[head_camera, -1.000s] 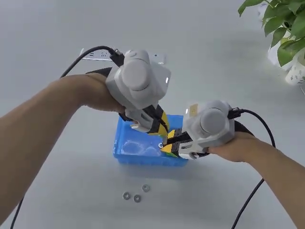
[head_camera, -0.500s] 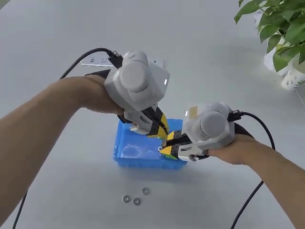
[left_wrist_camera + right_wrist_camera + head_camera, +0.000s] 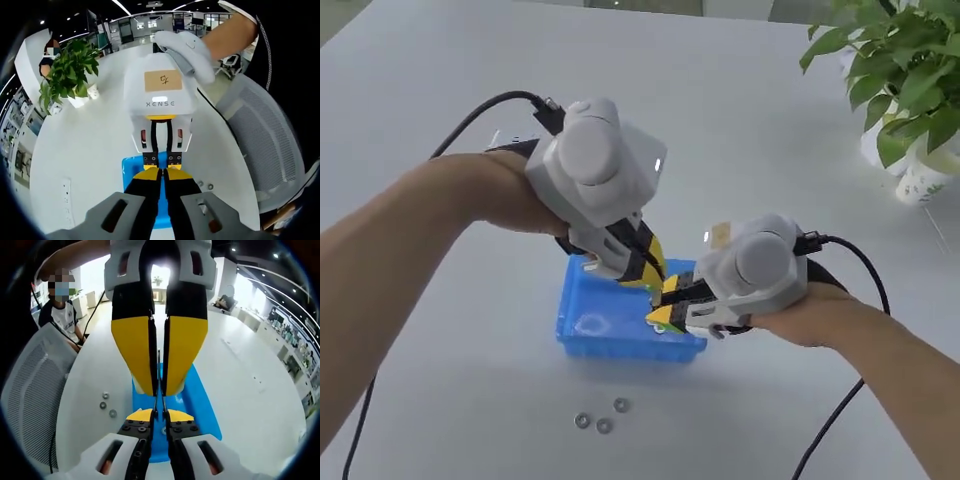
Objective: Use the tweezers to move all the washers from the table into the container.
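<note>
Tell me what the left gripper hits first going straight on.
The right gripper, whose jaw tips face the left gripper's nearly tip to tip over the blue container; whether they already touch is unclear.

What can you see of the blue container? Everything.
The container is a shallow open-topped rectangular tray of blue plastic, flat on the white table. The left gripper and right gripper, both shut on the tweezers, meet above its right half, not visibly touching it. Three washers lie on the table off its near wall, apart from it. Its contents are too glary to tell.
</note>
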The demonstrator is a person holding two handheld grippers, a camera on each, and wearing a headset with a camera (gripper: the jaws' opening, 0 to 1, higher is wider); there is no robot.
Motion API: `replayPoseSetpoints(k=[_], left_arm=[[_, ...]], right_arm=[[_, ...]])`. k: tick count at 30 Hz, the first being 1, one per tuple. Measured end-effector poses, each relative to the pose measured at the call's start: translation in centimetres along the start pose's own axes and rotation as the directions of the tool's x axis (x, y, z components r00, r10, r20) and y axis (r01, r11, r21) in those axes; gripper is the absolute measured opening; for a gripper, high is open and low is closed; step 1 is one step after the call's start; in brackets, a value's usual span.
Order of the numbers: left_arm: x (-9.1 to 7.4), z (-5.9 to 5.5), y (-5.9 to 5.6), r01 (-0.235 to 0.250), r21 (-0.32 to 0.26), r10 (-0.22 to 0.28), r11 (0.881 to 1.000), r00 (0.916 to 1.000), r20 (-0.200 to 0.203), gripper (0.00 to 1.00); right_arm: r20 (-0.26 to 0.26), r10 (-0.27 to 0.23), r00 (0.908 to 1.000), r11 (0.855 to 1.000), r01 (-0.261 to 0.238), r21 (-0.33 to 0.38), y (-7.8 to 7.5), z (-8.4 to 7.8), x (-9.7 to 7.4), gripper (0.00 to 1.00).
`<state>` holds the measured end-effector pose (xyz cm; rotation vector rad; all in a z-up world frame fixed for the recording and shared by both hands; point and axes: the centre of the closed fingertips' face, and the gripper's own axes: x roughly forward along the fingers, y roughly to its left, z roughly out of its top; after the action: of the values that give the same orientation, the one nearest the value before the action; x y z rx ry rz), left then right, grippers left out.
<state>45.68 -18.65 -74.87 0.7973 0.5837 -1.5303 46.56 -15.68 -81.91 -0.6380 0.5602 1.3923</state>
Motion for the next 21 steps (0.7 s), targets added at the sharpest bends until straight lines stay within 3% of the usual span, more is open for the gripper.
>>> replayPoseSetpoints(k=[13,21], left_arm=[[-2.2,1.9,-1.6,-0.028,0.01,0.027,1.0,0.9994,0.022,0.06],[-3.1,2.5,-3.2,-0.04,0.015,0.04,0.999,0.9992,0.004,0.06]], right_arm=[[0.017,-0.029,0.9994,0.998,0.029,-0.049,1.5,2.5,-1.6,0.11],[0.025,-0.034,0.9991,0.998,0.036,-0.06,2.9,3.6,-2.3,0.11]])
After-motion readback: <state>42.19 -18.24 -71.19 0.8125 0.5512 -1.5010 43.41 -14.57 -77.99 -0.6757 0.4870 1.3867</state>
